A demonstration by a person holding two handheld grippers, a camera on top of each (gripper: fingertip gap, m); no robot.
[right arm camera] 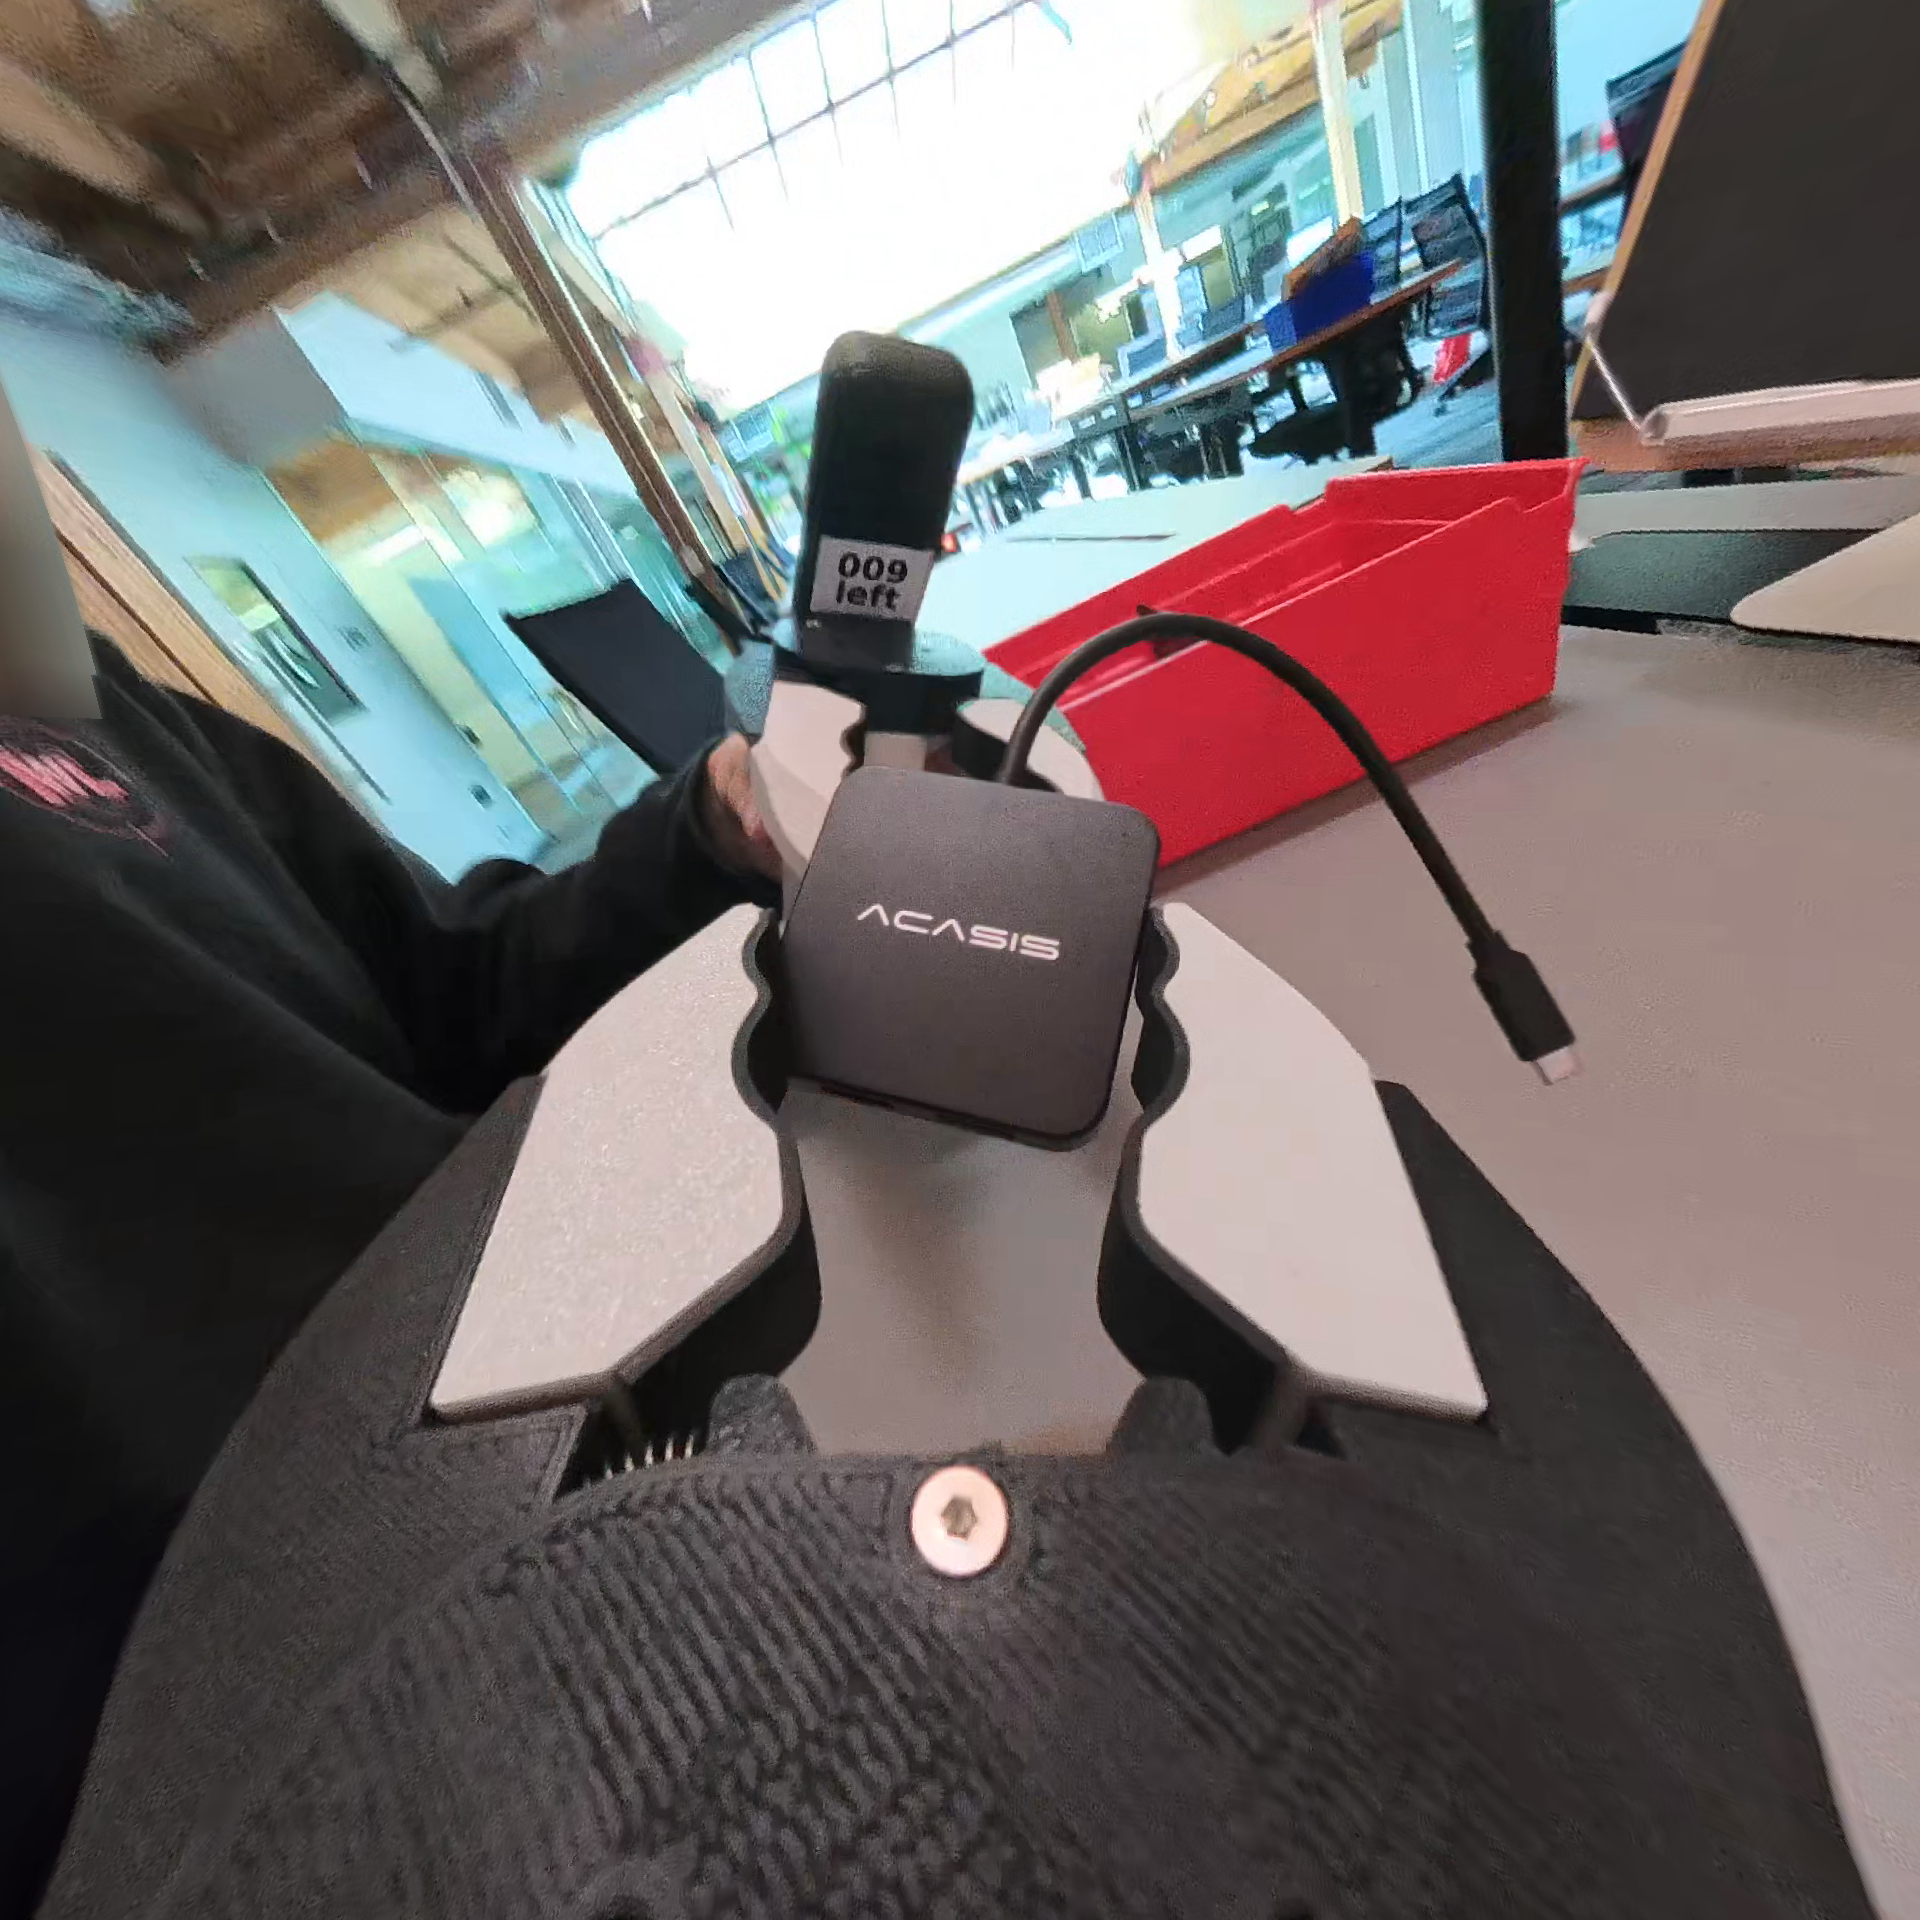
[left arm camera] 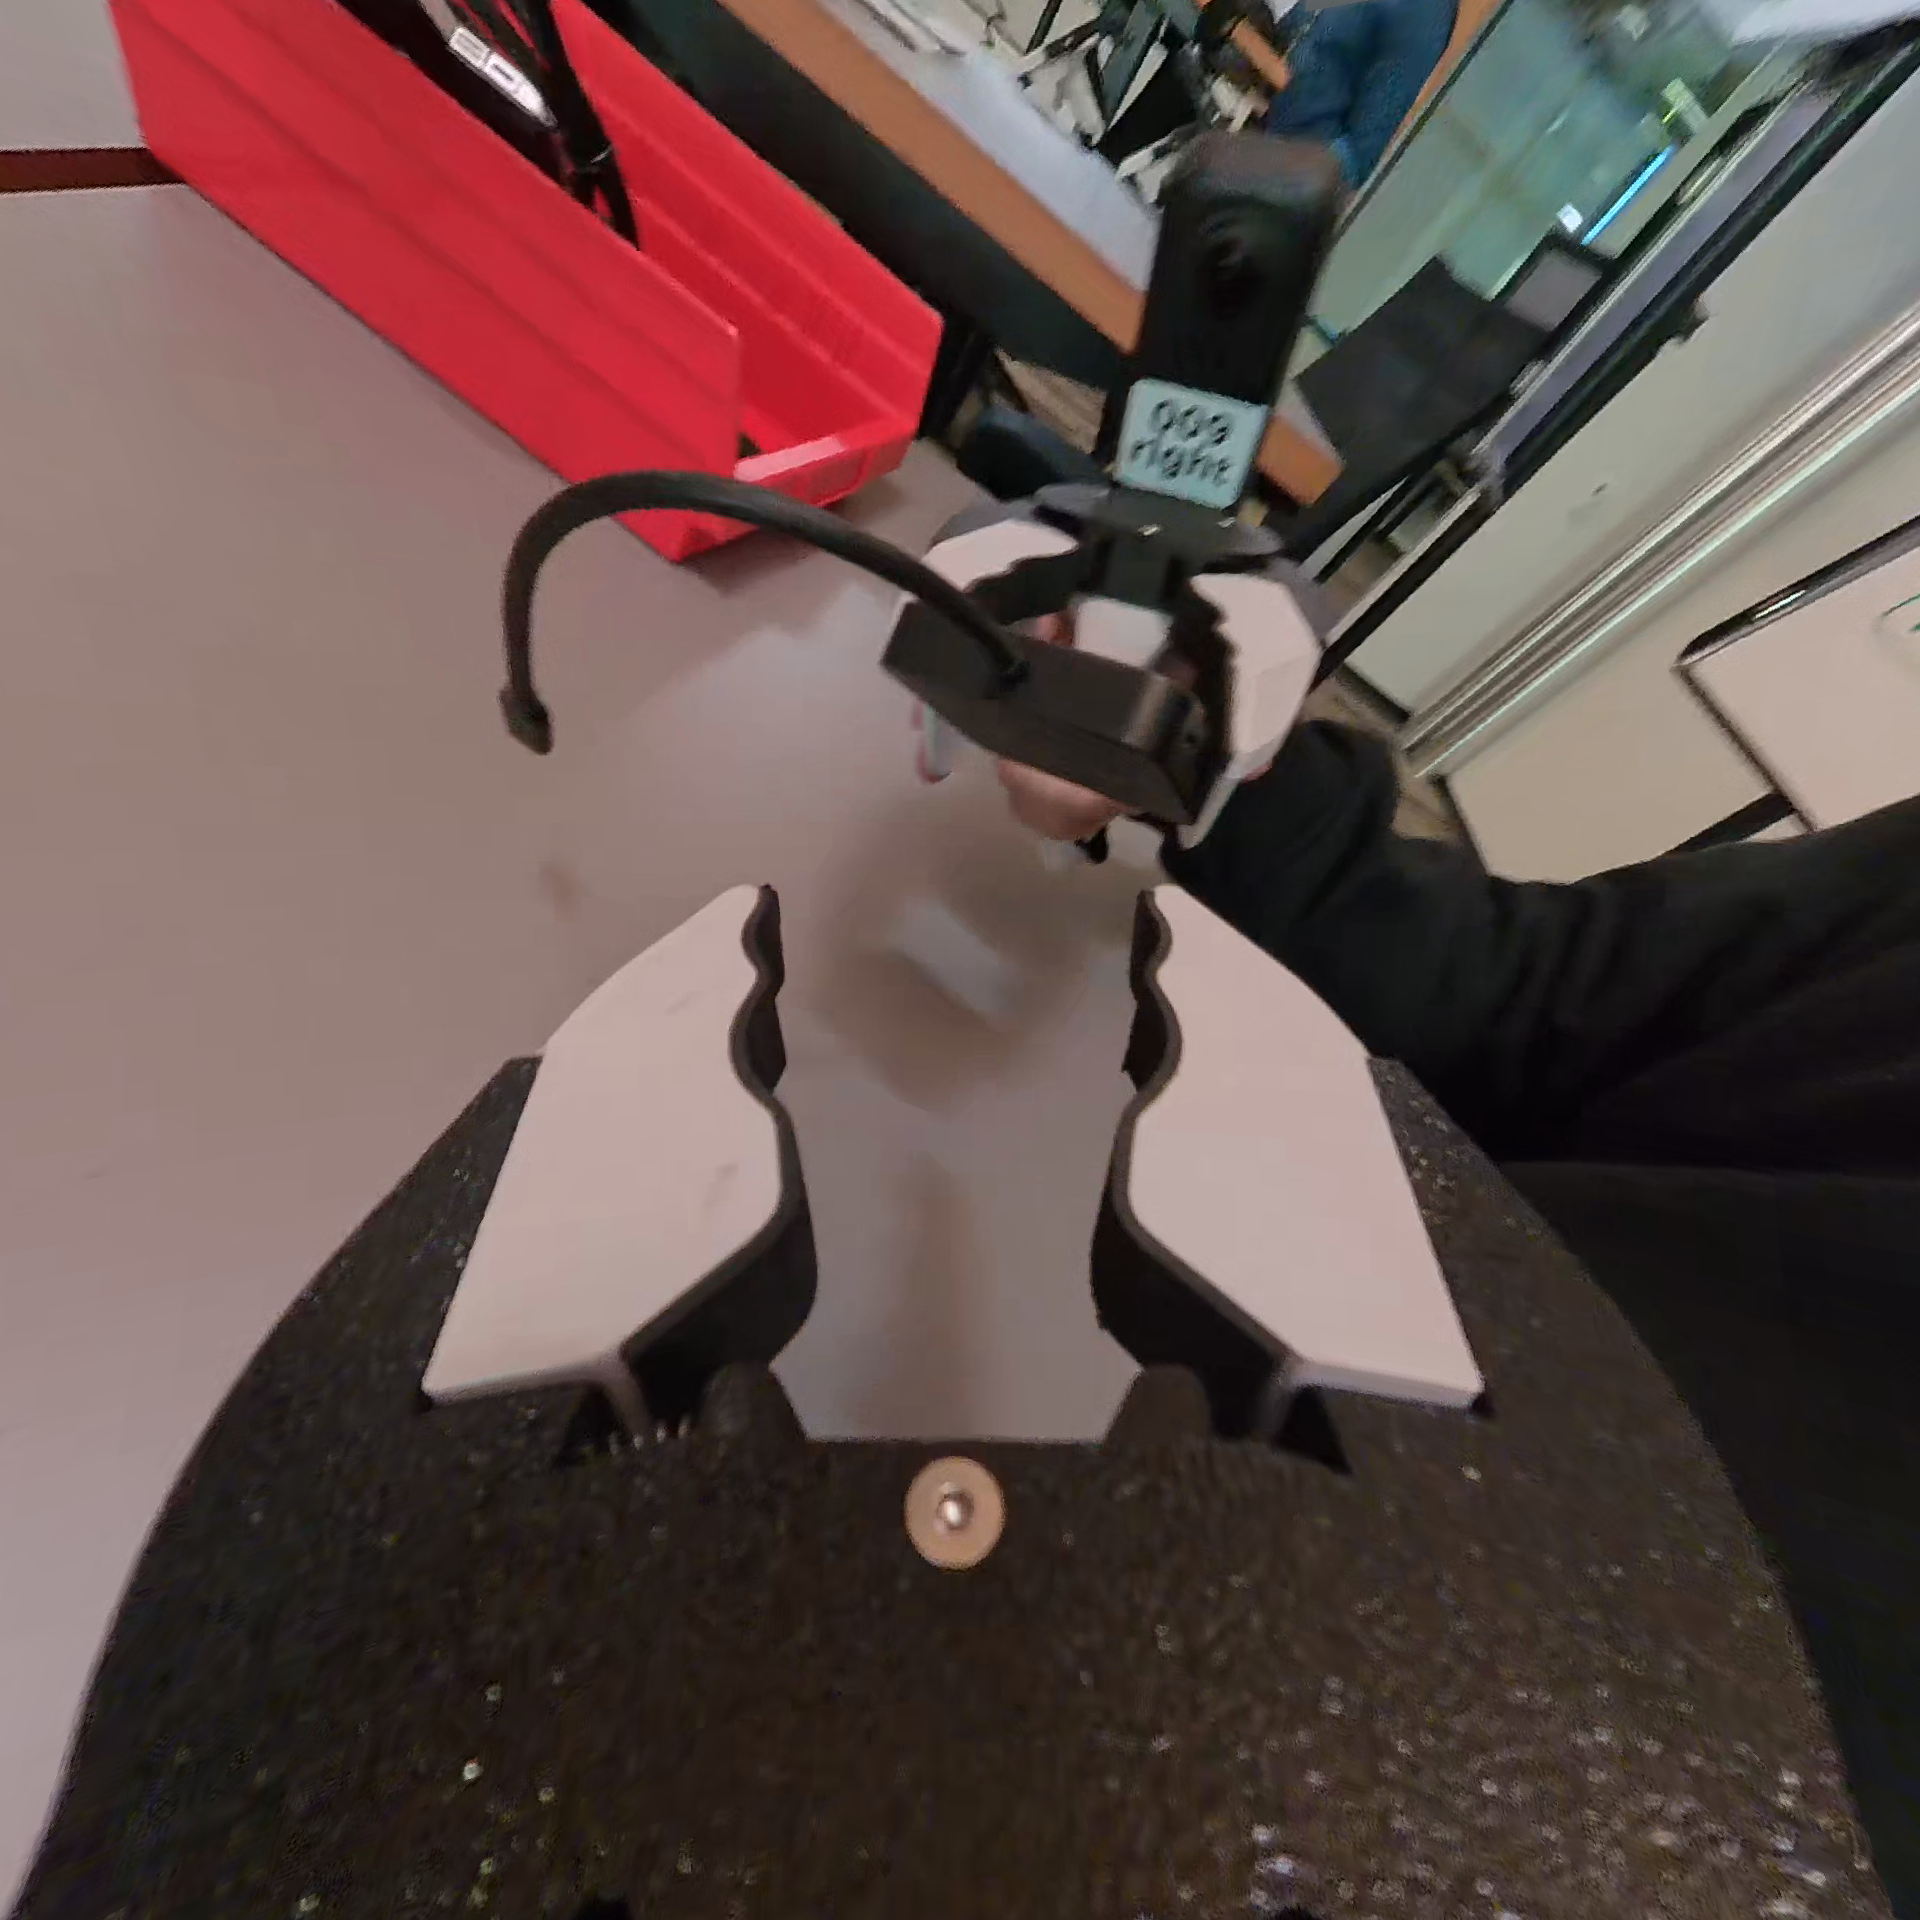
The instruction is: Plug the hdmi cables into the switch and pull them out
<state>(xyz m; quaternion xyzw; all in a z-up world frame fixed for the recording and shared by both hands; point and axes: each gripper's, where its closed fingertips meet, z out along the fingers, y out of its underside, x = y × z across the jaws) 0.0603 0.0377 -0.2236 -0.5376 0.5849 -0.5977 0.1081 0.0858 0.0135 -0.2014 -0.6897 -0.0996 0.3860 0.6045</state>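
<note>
- Our right gripper has its fingers clamped on the two side edges of the switch, a flat black square box held up off the table with its top face toward the right wrist camera
- Our left gripper stands with fingers apart and nothing between them; it points toward the switch from the far side (in the left wrist view the box shows edge-on at)
- The switch's own short black lead arcs up and over, its small plug dangling free in the air, not touching the table
- No hdmi cable shows in either grip; black cords lie in the red bin, too blurred and cropped for us to say what they are
- We judge the step in hand to be steadying the switch while the left goes for a cable. To do it well: keep the clamp square on the edges so the box cannot pivot, hold the port side facing the left gripper, and keep the dangling lead out of the insertion line
- The plug should go in straight along the port axis; a skewed push would likely twist the box in the jaws
- Table: plain grey, smooth, matte; the red bin sits toward its far edge
- Room: open office, long desks and dark chairs behind, large bright windows, glass partitions; the person's dark sleeve runs along the side of the view
</note>
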